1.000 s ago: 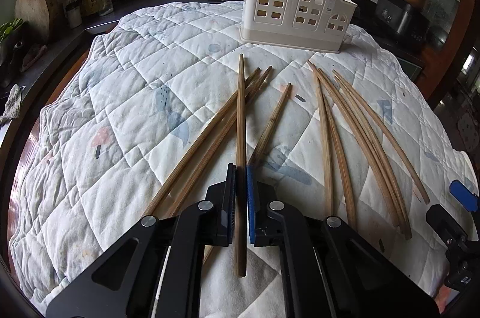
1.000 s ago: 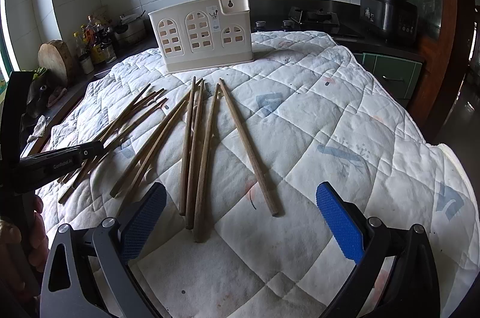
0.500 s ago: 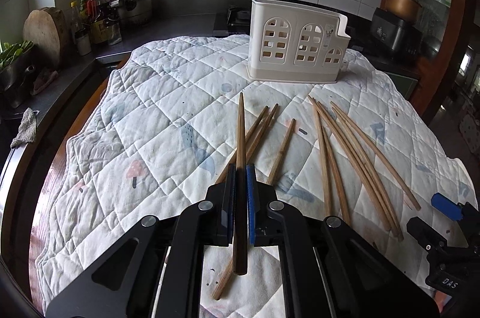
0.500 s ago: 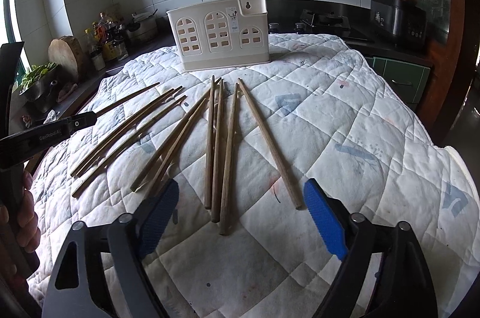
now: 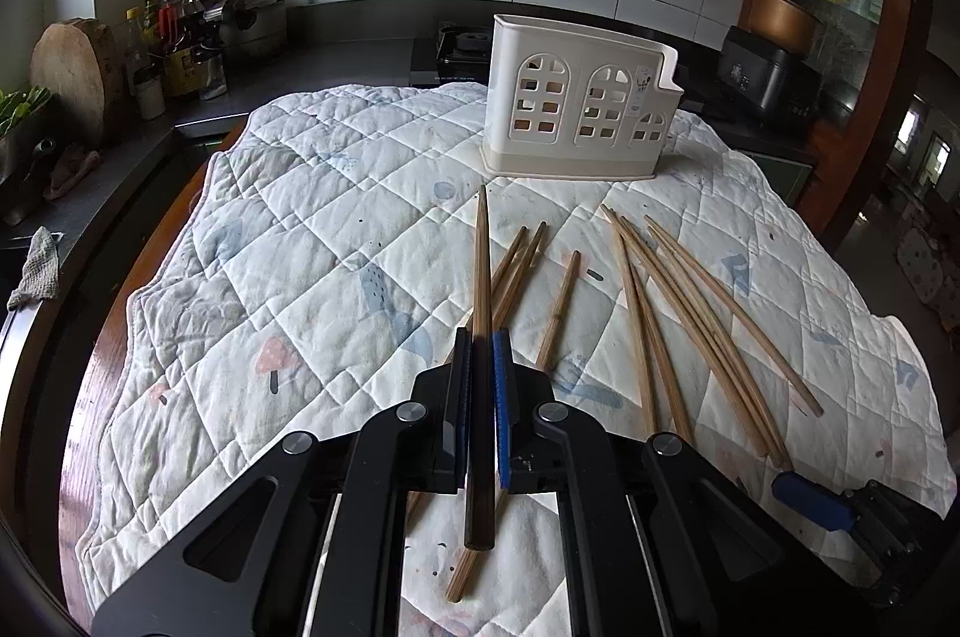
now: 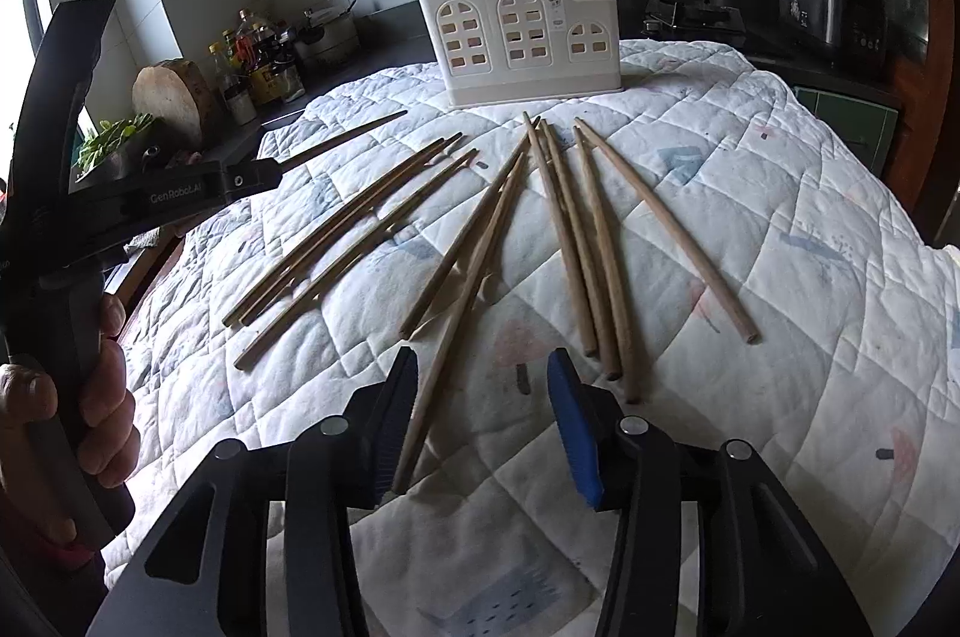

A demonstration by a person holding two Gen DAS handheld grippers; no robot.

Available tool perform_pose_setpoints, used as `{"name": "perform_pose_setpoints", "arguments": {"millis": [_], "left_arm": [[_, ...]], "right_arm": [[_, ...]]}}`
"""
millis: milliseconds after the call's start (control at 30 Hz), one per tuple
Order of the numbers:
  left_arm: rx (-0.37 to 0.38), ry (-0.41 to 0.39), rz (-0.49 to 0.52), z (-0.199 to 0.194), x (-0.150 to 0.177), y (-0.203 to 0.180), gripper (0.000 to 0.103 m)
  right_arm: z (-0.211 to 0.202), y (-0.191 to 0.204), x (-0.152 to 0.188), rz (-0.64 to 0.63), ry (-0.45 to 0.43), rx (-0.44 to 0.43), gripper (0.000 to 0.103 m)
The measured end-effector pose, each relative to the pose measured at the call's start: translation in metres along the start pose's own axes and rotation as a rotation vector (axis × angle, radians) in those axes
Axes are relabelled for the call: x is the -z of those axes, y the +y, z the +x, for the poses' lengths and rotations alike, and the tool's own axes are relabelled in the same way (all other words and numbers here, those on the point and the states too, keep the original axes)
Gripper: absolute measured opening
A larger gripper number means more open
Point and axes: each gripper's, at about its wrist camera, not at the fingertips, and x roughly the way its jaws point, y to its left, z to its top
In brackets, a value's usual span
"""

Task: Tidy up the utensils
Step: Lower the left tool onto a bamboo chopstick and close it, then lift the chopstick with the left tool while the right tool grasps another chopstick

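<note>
My left gripper (image 5: 481,346) is shut on one wooden chopstick (image 5: 482,265) and holds it raised above the quilt, its tip toward the white utensil holder (image 5: 579,111). Several more chopsticks (image 5: 678,301) lie loose on the quilt. In the right wrist view my right gripper (image 6: 483,373) is open low over the quilt, straddling the near end of one loose chopstick (image 6: 465,301). The holder (image 6: 522,36) stands upright at the far side. The left gripper (image 6: 180,190) with its chopstick shows at the left.
A quilted white cloth (image 5: 288,229) covers the table. A counter at the left holds bottles (image 5: 174,36) and a wooden block (image 5: 75,78). A dark appliance (image 5: 765,75) stands at the back right. The cloth's edge drops off at the right (image 6: 936,277).
My left gripper has lifted the chopstick off the quilt and pulled back. My right gripper has narrowed its opening and moved left onto a loose chopstick.
</note>
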Motion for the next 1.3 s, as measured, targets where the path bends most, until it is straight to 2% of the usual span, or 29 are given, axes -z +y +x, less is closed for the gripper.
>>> {"name": "perform_pose_setpoints", "arguments": {"millis": [100,233,300,533,700,967,1133,1300], "left_arm": [[0.016,-0.002,-0.004,-0.002,0.002,0.005,0.005],[0.033,-0.006,-0.010,-0.006,0.004,0.014,0.005],[0.039,-0.007,-0.010,-0.007,0.005,0.018,0.005],[0.057,-0.004,0.002,-0.012,0.009,0.025,0.005],[0.067,-0.010,0.037,-0.019,0.010,0.021,0.005],[0.104,-0.011,0.071,-0.033,0.005,0.020,0.005],[0.131,0.004,0.099,-0.038,0.004,0.016,0.005],[0.161,0.019,0.098,-0.041,0.001,0.015,0.005]], "right_arm": [[0.007,0.017,0.004,-0.017,0.018,0.021,0.039],[0.018,0.029,0.008,-0.040,0.041,0.083,0.032],[0.022,0.029,0.009,-0.033,0.047,0.092,0.030],[0.024,0.023,0.009,0.008,0.046,0.133,0.010],[0.017,0.020,0.010,0.024,0.034,0.126,0.007],[-0.021,0.012,-0.003,0.010,-0.074,0.134,0.007],[-0.052,0.005,-0.023,-0.017,-0.178,0.149,0.007],[-0.071,-0.002,-0.046,-0.028,-0.242,0.131,0.007]]}}
